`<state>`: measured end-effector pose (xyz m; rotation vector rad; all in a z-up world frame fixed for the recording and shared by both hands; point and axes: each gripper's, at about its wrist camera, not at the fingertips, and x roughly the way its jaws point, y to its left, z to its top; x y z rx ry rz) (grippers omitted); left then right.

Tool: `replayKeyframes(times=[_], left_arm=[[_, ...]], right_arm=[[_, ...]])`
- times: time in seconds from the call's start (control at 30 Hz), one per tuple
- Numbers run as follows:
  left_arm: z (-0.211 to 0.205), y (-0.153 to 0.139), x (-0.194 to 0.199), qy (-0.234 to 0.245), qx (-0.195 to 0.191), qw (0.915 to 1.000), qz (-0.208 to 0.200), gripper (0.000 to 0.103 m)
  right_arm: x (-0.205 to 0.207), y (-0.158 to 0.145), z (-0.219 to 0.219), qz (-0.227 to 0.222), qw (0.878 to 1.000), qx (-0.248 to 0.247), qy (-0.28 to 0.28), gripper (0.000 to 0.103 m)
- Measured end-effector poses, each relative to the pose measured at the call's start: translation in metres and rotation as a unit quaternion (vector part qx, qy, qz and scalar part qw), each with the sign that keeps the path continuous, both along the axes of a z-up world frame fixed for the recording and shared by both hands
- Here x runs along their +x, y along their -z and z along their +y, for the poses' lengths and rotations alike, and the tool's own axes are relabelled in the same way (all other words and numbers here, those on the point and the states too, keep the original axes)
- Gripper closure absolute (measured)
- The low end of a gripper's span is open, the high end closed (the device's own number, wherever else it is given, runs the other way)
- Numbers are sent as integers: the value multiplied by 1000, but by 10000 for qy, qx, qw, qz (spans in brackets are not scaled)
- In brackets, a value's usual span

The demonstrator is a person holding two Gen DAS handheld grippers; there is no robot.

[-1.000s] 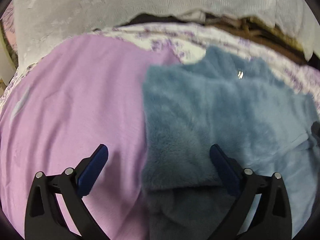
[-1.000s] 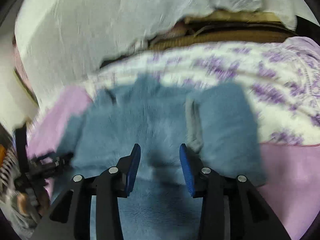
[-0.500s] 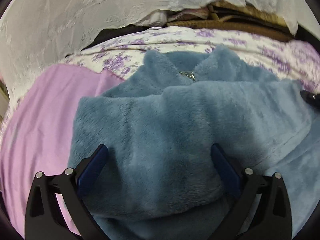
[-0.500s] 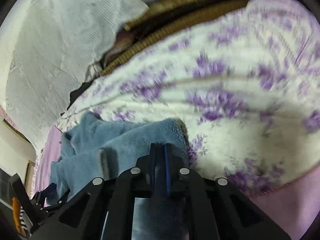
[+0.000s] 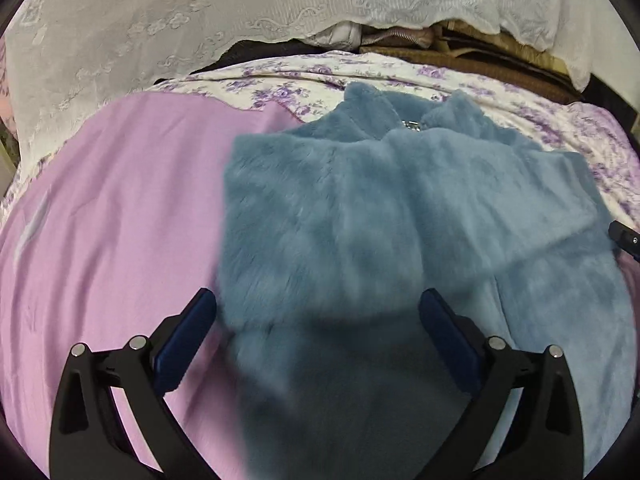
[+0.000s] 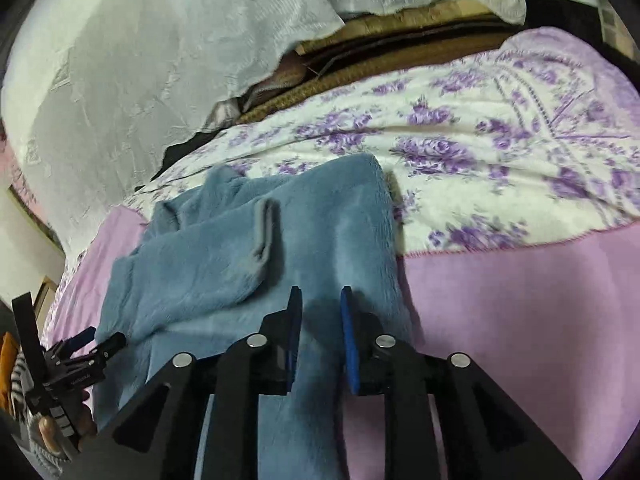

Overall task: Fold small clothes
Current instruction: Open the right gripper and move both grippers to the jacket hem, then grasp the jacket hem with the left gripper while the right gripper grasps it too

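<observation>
A fluffy blue jacket [image 5: 360,216] lies on the pink blanket [image 5: 112,208], collar and zip pull [image 5: 410,124] at the far end. Its sleeves are folded across the body; one grey cuff [image 6: 262,236] lies on top of the jacket [image 6: 328,216]. My left gripper [image 5: 318,314] hangs wide open over the jacket's near left part, and nothing is pinched. My right gripper [image 6: 321,304] is over the jacket's right side. Its jaws stand a little apart and are opening, with fabric below them but not pressed by the pads. The left gripper [image 6: 86,346] shows at the lower left.
A white and purple floral blanket [image 6: 480,148] covers the far part of the bed. Behind it hang white lace covers [image 5: 180,28] over brown bedding [image 6: 360,68]. A hand and striped cloth show at the lower left edge of the right wrist view.
The right gripper was shut half a second ago, over the jacket's edge by the floral blanket; now its jaws are parted and it has drawn back. The left gripper swung right, then partly back.
</observation>
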<state>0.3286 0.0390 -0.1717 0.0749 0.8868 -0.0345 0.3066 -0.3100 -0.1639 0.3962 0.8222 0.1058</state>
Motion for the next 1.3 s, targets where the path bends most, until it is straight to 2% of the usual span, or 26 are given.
replayKeyframes(times=[0.07,0.2,0.33,0.43,0.53,0.73,0.93,1.07,1.13,1.3], left_arm=[[12,-2,-16,-27,-164,9999,-21,4],[39,0,-48,-109,-530,9985,30,4],[60,13,-68,-131,-895,9954,319,4],[69,18,-76,53,-1409,9888,485,4],[72,22,-81,375,-1957,9776,672,4],[67,26,-99,863,-2354,9648,799,5],[70,29,-126,1269,-2926,9432,933,5],[69,30,-142,1481,-3139,9331,942,5],[66,29,-150,1637,-3285,9253,955,5],[59,28,-154,1707,-3338,9223,937,5]], right_arm=[[-17,-7,-1,-107,9999,-20,0,65],[-50,-3,-12,-42,10000,60,53,63],[-73,9,-27,128,9993,305,189,63],[-88,12,-31,119,9982,552,190,62],[-100,18,-30,184,9965,805,96,61],[-114,25,-30,277,9926,1182,-10,61],[-135,28,-22,326,9878,1493,-284,61],[-152,29,-16,349,9838,1671,-553,61],[-160,29,-13,350,9813,1774,-655,61],[-171,30,-10,362,9730,2105,-876,60]])
